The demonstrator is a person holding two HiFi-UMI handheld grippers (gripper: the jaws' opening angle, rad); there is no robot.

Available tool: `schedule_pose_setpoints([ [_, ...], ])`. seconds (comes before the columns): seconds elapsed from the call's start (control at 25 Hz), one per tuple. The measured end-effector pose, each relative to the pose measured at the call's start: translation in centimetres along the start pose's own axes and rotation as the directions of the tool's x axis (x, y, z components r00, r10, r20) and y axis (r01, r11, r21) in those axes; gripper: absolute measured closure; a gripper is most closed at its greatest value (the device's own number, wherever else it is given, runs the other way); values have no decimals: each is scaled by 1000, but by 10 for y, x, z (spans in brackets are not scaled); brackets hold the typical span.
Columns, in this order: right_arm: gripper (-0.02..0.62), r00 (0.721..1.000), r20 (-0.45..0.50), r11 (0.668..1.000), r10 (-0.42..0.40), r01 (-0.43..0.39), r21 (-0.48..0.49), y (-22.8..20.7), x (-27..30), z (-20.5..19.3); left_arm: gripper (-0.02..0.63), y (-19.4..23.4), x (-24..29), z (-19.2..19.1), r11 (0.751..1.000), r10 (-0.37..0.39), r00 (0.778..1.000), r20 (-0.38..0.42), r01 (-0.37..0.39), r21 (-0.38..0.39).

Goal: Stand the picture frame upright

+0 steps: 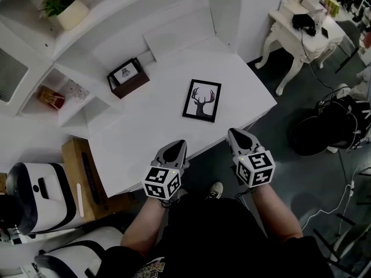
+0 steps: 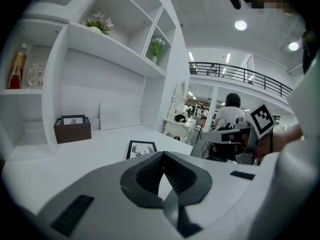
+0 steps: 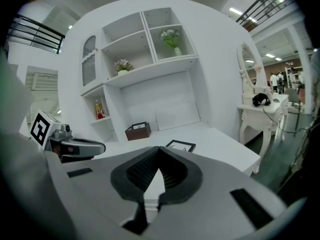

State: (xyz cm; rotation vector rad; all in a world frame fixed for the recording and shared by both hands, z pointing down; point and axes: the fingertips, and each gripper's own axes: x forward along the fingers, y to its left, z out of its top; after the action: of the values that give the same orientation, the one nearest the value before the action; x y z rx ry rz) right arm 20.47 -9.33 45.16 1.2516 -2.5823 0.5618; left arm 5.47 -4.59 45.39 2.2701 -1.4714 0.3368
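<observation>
1 brown box stands left of and behind the picture frame, which lies flat on the white desk, deer print up. The left gripper, clenched and empty, hovers in front of the frame to its left. The right gripper, also clenched on nothing, hovers in front of it to its right.

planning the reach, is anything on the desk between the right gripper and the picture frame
No. The head view shows only bare white desk between the right gripper and the flat-lying picture frame; the right gripper view agrees.
</observation>
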Motion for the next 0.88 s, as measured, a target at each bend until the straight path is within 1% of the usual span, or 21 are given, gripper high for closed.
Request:
schedule_pose_setpoints([
  [0.48,594,1000,-5,1000,4,-4,22,-7,4,-3,603,-3,15,1,1000,-16,999,-35,17,23],
  [0.68,594,1000,-12,1000,-13,14,21,-18,5,-3,603,-5,33,6,999,-39,999,-30,40,33],
  [0.88,593,999,-17,999,-35,36,21,-25,15,-2,603,3,45,13,998,-54,998,-29,55,40],
])
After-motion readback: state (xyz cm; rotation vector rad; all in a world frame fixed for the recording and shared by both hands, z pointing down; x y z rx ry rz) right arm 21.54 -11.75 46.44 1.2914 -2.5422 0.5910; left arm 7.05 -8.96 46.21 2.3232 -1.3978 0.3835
